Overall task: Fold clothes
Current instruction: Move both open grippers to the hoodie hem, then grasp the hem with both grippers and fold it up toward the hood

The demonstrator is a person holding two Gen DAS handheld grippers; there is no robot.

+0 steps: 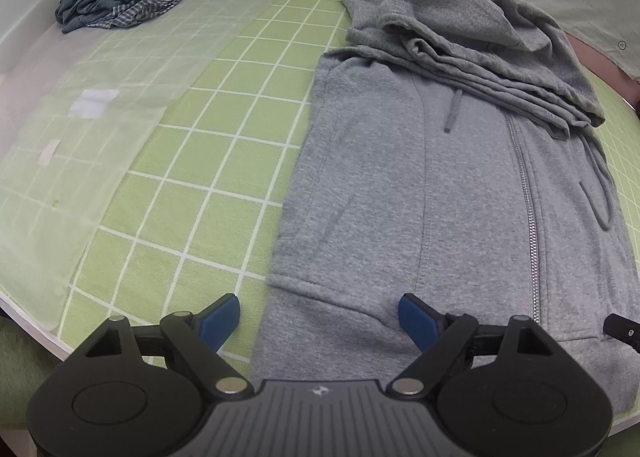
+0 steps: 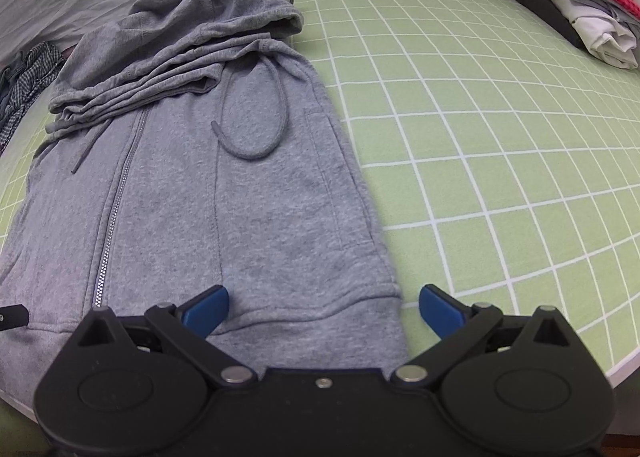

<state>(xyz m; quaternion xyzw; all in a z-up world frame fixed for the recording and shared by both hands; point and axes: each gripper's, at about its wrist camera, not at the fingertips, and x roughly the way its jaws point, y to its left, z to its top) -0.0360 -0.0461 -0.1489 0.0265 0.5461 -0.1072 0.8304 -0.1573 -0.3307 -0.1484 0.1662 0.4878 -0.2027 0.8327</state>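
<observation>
Hoodie [image 1: 420, 197] flat on green grid worktop [image 1: 208, 161], zipped, hood bunched at far end. Thick fleece: soft, floppy, fairly heavy, not slippery. Best hold: ribbed hem corners at near edge. Left claw [image 1: 320, 317] spread over left corner, right claw [image 2: 324, 309] spread over right corner; neither pinching yet.

Each gripper was a black plastic frame with two round, disc-shaped housings, silver pivot rivets and angled linkage arms ending in blue finger pads. The left gripper [image 1: 319, 317] bore a ribbed grey centre plate with a small white emblem; the right gripper [image 2: 323, 307] showed one silver screw at its centre.
</observation>
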